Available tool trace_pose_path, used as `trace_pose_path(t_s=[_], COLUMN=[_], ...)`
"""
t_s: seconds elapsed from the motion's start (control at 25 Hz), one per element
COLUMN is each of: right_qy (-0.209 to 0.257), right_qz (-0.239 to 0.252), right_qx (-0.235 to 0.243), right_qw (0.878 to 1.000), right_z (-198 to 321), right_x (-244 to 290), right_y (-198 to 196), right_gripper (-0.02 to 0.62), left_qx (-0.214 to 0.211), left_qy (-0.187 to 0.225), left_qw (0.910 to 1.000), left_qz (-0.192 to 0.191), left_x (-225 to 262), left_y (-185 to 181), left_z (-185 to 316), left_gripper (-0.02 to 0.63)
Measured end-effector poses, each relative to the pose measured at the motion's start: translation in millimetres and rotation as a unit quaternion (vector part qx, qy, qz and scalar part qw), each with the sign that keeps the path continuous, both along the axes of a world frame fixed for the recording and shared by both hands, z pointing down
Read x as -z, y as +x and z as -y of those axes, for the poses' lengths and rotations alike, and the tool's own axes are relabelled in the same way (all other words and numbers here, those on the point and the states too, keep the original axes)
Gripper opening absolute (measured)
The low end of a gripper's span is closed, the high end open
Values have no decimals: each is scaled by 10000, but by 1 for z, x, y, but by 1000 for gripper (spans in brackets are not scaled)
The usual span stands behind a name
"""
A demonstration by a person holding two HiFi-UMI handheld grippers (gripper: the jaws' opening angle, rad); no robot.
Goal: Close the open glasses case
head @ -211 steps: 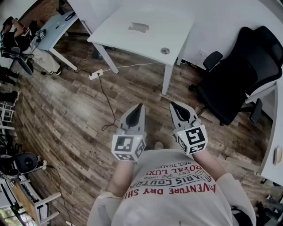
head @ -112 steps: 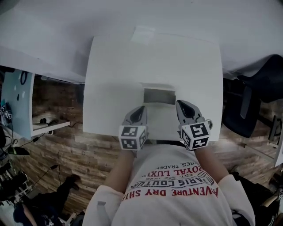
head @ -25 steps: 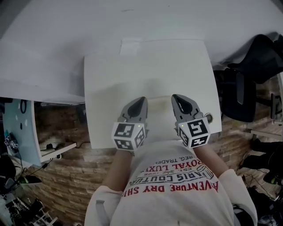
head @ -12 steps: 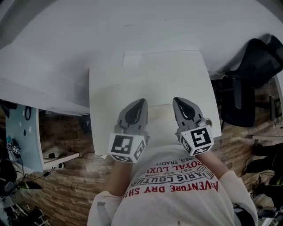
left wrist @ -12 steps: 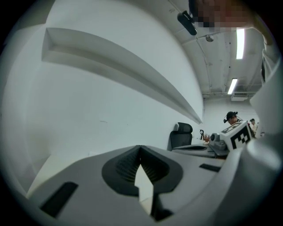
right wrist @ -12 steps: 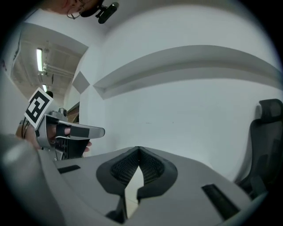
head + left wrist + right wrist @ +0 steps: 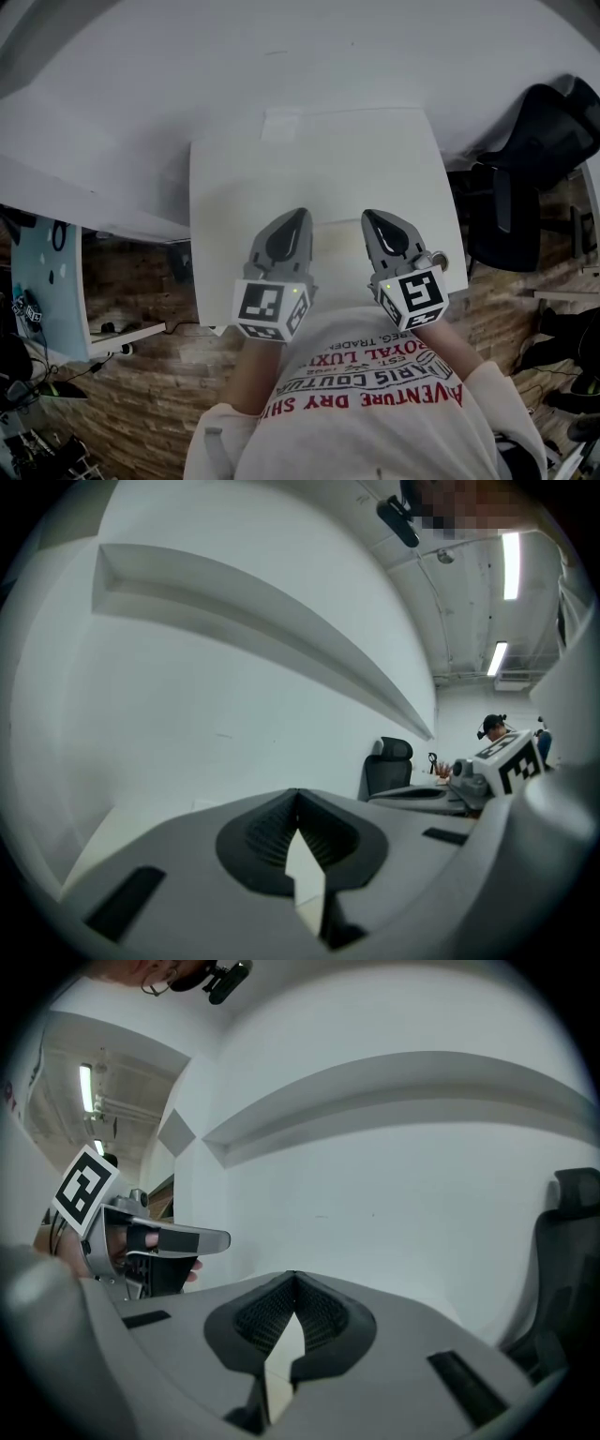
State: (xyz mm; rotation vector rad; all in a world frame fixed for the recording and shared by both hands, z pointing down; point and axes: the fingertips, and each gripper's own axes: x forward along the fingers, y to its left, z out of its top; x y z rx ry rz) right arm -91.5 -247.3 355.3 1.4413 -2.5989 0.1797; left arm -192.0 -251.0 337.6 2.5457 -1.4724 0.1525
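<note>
In the head view a white table (image 7: 234, 206) lies below me, badly washed out. A faint cream patch (image 7: 337, 234) lies between the two grippers; I cannot tell whether it is the glasses case or whether its lid is up. My left gripper (image 7: 298, 216) and right gripper (image 7: 372, 217) hover side by side over the table's near part, both shut and empty. In the left gripper view the left gripper (image 7: 298, 795) has its jaws meeting at the tip against a white wall. The right gripper view shows the right gripper (image 7: 293, 1277) the same way.
A black office chair (image 7: 534, 159) stands right of the table. A pale flat rectangle (image 7: 281, 124) lies at the table's far edge. A light blue desk (image 7: 42, 272) sits at the left over wooden floor (image 7: 141, 375). A white wall runs behind the table.
Since the oldest frames the person has come from the open floor up to the white table. Over the last second both grippers stay shut and hardly move.
</note>
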Motion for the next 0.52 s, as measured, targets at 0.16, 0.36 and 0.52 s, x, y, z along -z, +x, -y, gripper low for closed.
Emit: trace_pose_path(t_s=[0.16,0.36,0.52], right_qy=[-42,-103,-126], right_qz=[-16,-31,-61], right_qx=[31,45,17], right_qw=[10000,9999,9999], right_z=[-2,-3,-3], right_x=[-2,-5,-8], right_y=[0,0,2], right_gripper=[12,12,12], left_qx=[0,-11,-12], left_qy=[-10,-67,-61], left_qw=[10000,10000,10000], left_qz=[36,-32,-11], left_x=[-1,-2,-3], left_y=[2,3,5], left_z=[-2,-2,-2], left_gripper=[5,5,5])
